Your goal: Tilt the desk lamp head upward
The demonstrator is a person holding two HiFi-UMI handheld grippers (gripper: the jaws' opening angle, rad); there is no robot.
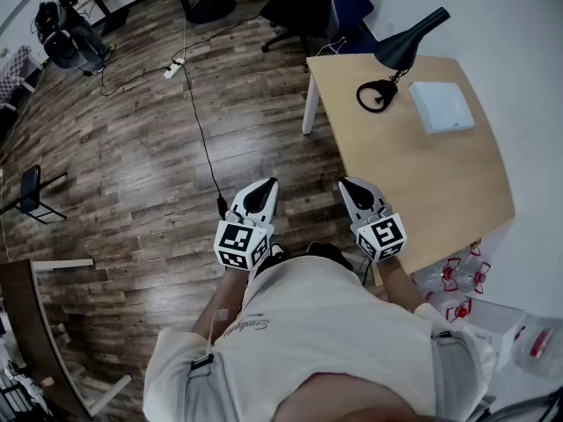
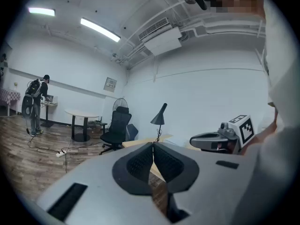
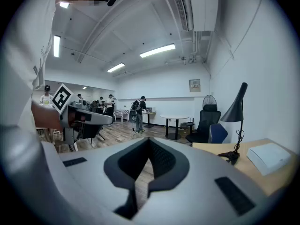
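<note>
The black desk lamp (image 1: 406,40) stands at the far end of the wooden desk (image 1: 422,183), its cone head angled down over a round base (image 1: 376,95). My left gripper (image 1: 266,184) is held over the floor, left of the desk, shut with nothing in it. My right gripper (image 1: 349,184) hovers at the desk's near left edge, also shut and empty. Both are well short of the lamp. The left gripper view shows the lamp (image 2: 159,118) far ahead beyond the closed jaws (image 2: 153,147). In the right gripper view the lamp (image 3: 236,111) is at the right, past the gripper (image 3: 149,142).
A white flat box (image 1: 442,105) lies on the desk beside the lamp base. A blue chair (image 1: 352,16) and a black office chair (image 1: 299,7) stand behind the desk. A cable and power strip (image 1: 173,69) cross the wood floor. Water bottles (image 1: 453,280) sit by the desk's near right corner.
</note>
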